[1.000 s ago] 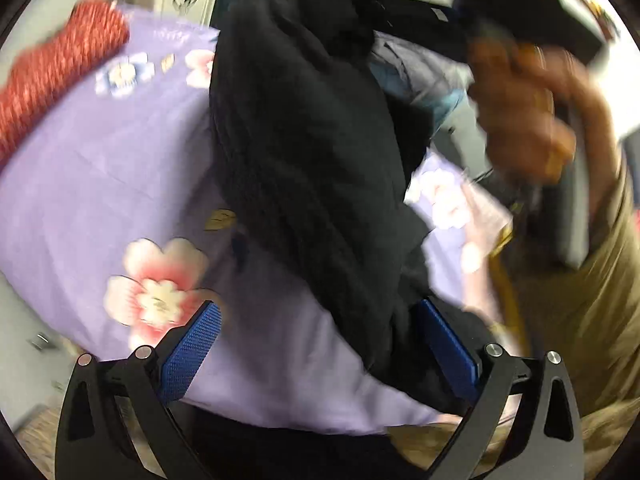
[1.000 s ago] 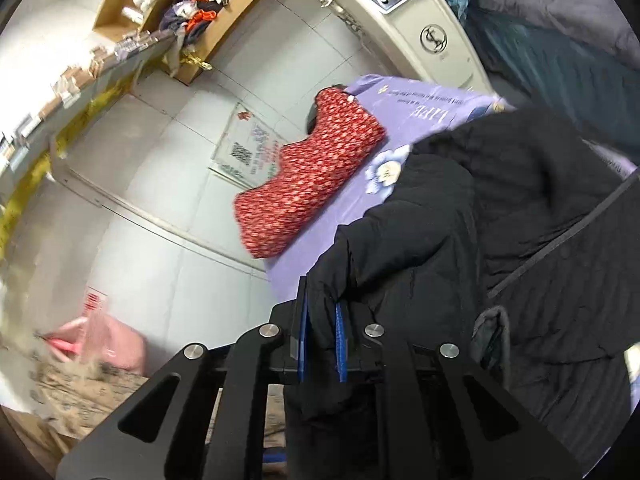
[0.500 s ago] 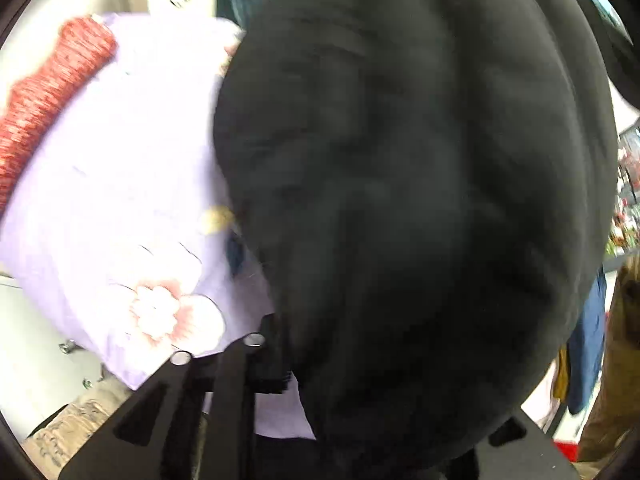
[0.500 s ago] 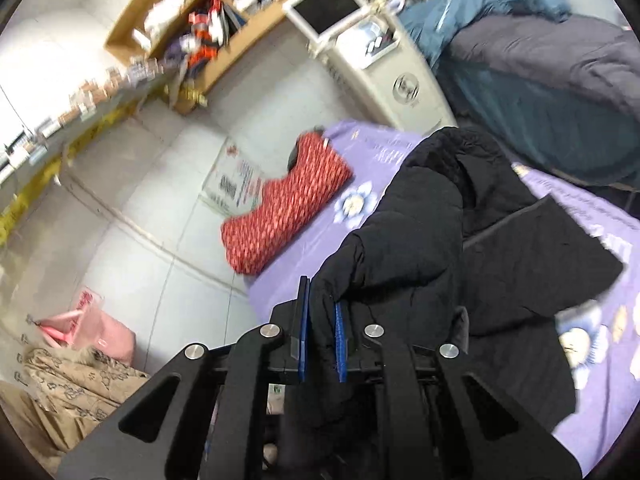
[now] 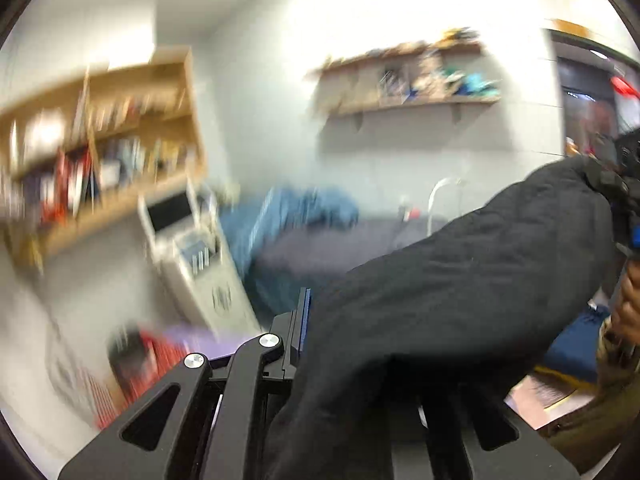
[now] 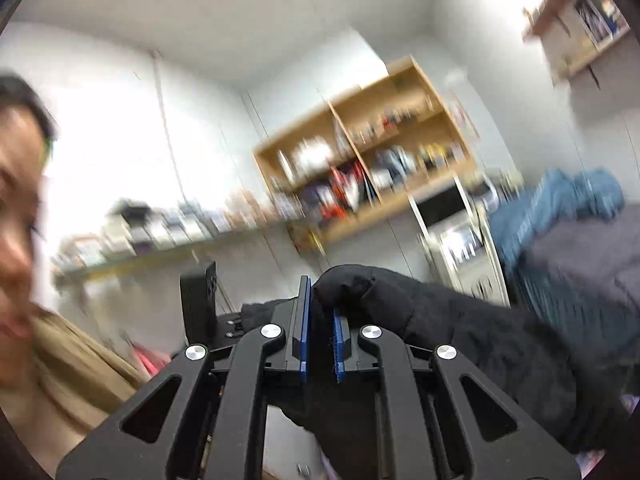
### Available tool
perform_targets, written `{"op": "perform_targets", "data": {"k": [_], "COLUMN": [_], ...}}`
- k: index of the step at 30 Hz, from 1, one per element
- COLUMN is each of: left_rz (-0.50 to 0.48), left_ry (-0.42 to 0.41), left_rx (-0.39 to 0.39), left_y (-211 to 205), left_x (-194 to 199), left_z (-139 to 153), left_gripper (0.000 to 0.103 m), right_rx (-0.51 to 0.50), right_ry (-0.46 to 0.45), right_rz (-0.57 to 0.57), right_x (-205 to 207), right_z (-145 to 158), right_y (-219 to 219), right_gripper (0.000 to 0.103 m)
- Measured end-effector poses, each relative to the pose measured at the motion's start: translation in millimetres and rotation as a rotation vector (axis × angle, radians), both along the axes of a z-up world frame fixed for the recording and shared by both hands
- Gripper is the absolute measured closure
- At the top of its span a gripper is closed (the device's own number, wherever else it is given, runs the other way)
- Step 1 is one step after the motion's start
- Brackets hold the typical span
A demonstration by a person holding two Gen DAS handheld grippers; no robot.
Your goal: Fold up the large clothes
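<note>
From my left wrist view, my left tool (image 5: 316, 320) is clamped on the black jacket (image 5: 460, 300); only one blue pad (image 5: 305, 320) shows, the rest is buried under the cloth. The jacket stretches from that pad up and to the right, where my right hand (image 5: 628, 312) and the other tool hold its far end. Left of the jacket stands a white machine (image 5: 196, 256), above that a wooden bookshelf (image 5: 100, 152), and behind the jacket lies a blue heap of bedding (image 5: 288, 216). All of it is blurred.

From my right wrist view, my right tool (image 6: 320, 332) is clamped on a fold of the same black jacket (image 6: 460, 332), the cloth pinched between both blue pads (image 6: 305, 328) and bulging just above them. The jacket runs off to the right and downward. Above the jacket hangs the bookshelf (image 6: 368, 152); right of the shelf stands the white machine (image 6: 456, 232), with blue bedding (image 6: 560, 208) beyond it. My tan sleeve (image 6: 72, 368) shows left of the jacket.
</note>
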State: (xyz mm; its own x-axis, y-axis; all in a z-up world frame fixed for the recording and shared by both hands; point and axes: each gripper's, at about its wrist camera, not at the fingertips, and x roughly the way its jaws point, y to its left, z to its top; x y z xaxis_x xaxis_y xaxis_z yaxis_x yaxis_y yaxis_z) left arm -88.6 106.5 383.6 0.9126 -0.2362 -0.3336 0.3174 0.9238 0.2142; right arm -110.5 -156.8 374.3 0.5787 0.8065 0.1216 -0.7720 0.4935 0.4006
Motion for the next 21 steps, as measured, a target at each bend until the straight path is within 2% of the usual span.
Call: {"op": "perform_targets", "data": {"k": [1,2,4,5,6,7,8,9,10,11,12,13,14,16,18,19,21], "left_rz": [-0.042,-0.069,-0.148,-0.175,-0.199,-0.19,-0.156,-0.118,-0.068,-0.055,-0.077,-0.085,-0.079,-0.06,-0.026,0.004,0.031], "left_ry": [-0.021,-0.016,0.049,0.084,0.129,0.169,0.222,0.263,0.273,0.318,0.374,0.432,0.465,0.48,0.424,0.415,0.441], "left_rx": [0.002,-0.003,-0.037,-0.04,-0.037,-0.036,-0.028,0.003,0.051,0.074,0.081,0.121,0.15,0.201,0.208,0.224,0.263], "left_y": [-5.5,-11.0,-16.1,-22.0,-27.8,-32.8,-42.3,-52.8,-64.7,-75.4,-82.5,-96.4,-104.0,-109.6,-97.1,-89.0,-74.9], "left_x": [-4.7,-1.4,18.0,30.5,52.3,75.9,103.6,130.1,156.6,179.6,192.6,205.3,212.1,212.3,210.6,210.2,208.1], "left_z": [20.2,25.0,41.1,37.8,27.9,13.4,-6.0,-28.8,-55.8,-88.6,-117.5,-158.1,-178.3,-223.5,-255.1,-267.3,-284.4], "left_gripper": [0.094,0.094,0.089,0.087,0.081,0.066,0.053,0.023,0.012,0.012,0.012,0.011,0.011,0.012,0.01,0.006,0.006], "right_rx": [0.019,0.034,0.04,0.034,0.029,0.016,-0.013,-0.035,-0.047,-0.041,-0.014,0.005,0.038,0.08,-0.008,-0.072,-0.066], "right_ry": [-0.017,-0.02,-0.02,0.008,0.056,0.119,0.221,0.33,0.459,0.544,0.664,0.755,0.893,1.05,1.089,1.112,1.157], "right_rz": [-0.015,-0.022,-0.063,-0.121,-0.175,-0.233,-0.305,-0.365,-0.412,-0.427,-0.457,-0.491,-0.519,-0.566,-0.688,-0.735,-0.765], "right_x": [-6.7,-11.4,-12.5,-5.7,5.5,18.2,38.8,60.9,85.7,103.0,120.6,129.0,137.3,136.5,123.8,118.4,105.5], "right_z": [8.6,12.4,16.2,11.8,5.9,-2.6,-19.9,-40.2,-68.2,-91.6,-127.4,-153.2,-193.7,-247.2,-281.8,-297.0,-313.5], "right_y": [-7.2,-14.5,-21.7,-25.7,-28.9,-32.6,-39.4,-45.6,-54.1,-60.1,-70.7,-76.9,-86.6,-97.1,-102.6,-104.1,-109.4], "right_gripper": [0.093,0.093,0.093,0.093,0.092,0.091,0.088,0.083,0.064,0.052,0.035,0.034,0.034,0.034,0.033,0.032,0.031]}}
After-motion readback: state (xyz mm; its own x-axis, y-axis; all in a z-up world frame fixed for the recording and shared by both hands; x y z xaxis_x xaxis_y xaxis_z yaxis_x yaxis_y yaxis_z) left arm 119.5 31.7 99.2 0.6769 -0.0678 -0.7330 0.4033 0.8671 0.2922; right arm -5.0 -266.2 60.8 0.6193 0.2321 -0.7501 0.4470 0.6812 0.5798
